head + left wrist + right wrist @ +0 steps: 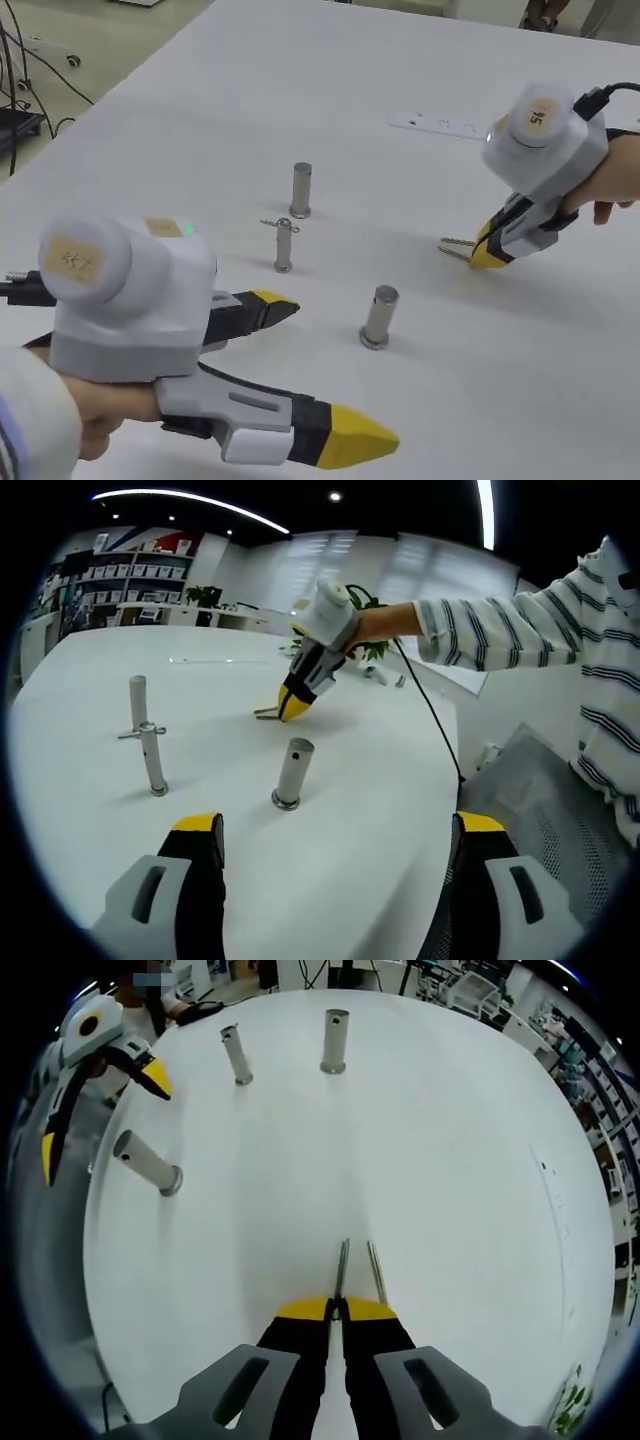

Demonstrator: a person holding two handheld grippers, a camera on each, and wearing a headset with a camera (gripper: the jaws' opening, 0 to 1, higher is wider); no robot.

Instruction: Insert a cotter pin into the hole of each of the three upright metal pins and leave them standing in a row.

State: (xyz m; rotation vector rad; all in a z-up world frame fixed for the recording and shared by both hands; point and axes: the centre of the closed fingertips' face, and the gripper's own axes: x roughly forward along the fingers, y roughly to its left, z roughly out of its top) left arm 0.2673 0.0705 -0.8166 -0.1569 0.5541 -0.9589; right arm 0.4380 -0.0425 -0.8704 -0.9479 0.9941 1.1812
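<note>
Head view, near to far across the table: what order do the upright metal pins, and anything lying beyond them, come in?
near bare pin → pin carrying a cotter pin → far bare pin → white strip

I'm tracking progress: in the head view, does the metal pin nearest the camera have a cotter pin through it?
No, the nearest pin stands bare; the cotter pin sits in the middle pin.

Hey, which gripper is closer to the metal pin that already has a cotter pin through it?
Left. The left gripper sits open just in front of that metal pin, on the person's side; the right gripper, shut on a cotter pin, is well off to its right.
</note>
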